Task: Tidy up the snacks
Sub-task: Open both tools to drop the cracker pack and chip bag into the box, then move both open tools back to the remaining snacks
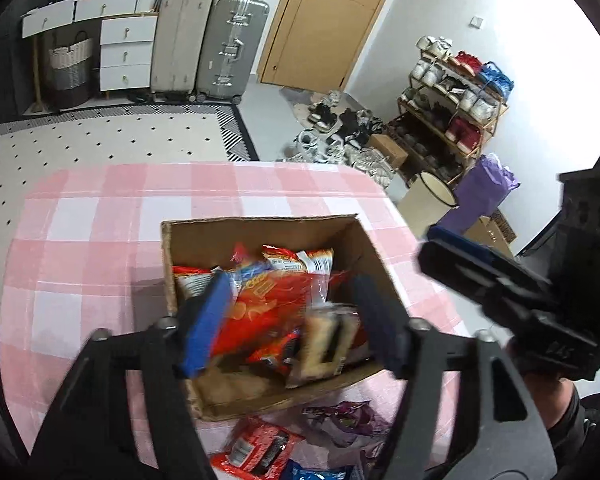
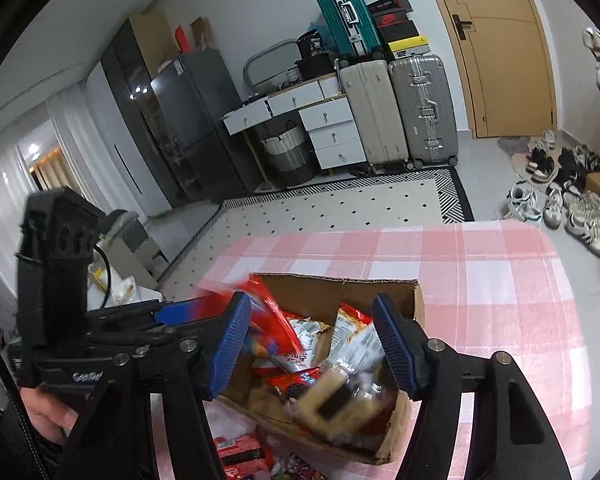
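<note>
While both grippers hang over the cardboard box [image 1: 260, 236], its load of snack packets shows between their blue pads. The left gripper [image 1: 290, 320] has its fingers apart with nothing pressed between them; a red chip bag [image 1: 268, 304] lies just beyond, inside the box. The right gripper [image 2: 316, 344] is likewise spread, gripping nothing, and a pale wrapped biscuit pack [image 2: 332, 400] (badly blurred) sits below it at the box's near end. That box rests on the pink checked surface [image 1: 100, 216], roughly at its middle. Loose at six o'clock from the box lie a red packet [image 1: 256, 448] and, at five o'clock, a purple packet [image 1: 348, 420].
</note>
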